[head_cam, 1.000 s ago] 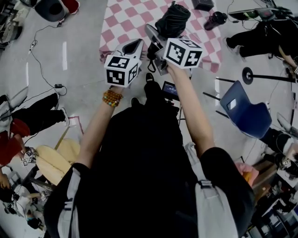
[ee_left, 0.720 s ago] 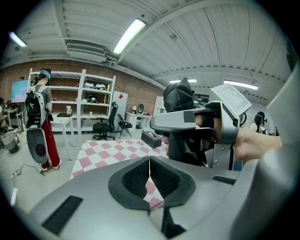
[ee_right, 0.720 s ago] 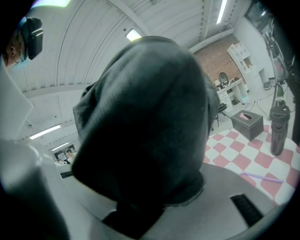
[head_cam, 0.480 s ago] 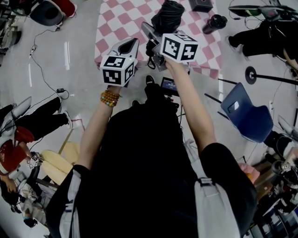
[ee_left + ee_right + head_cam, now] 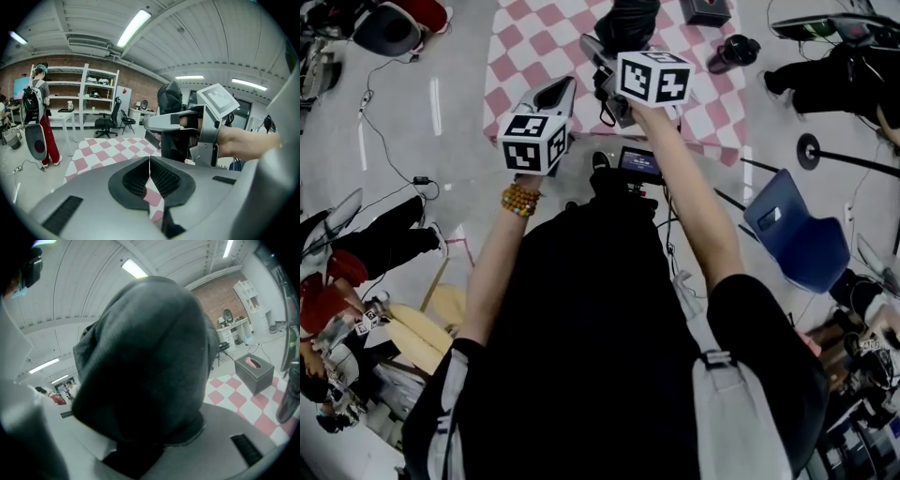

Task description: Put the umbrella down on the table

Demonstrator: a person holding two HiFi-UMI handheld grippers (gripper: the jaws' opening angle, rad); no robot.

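At upper centre, the right gripper (image 5: 605, 66) clamps the folded black fabric umbrella (image 5: 630, 21), now carried further over the pink-checked table (image 5: 534, 47). Beside it, the left gripper (image 5: 555, 94) has its jaws together, empty. Lowering remains outstanding.

We hold both arms stretched forward, side by side. Left gripper (image 5: 555, 92): jaws pressed together, nothing between them. Right gripper (image 5: 602, 67): slightly ahead of left one, jaws clamped on umbrella (image 5: 145, 357). Left forearm (image 5: 500, 258) bare, bead bracelet (image 5: 521, 199) at wrist. Right forearm (image 5: 694, 197) bare too.
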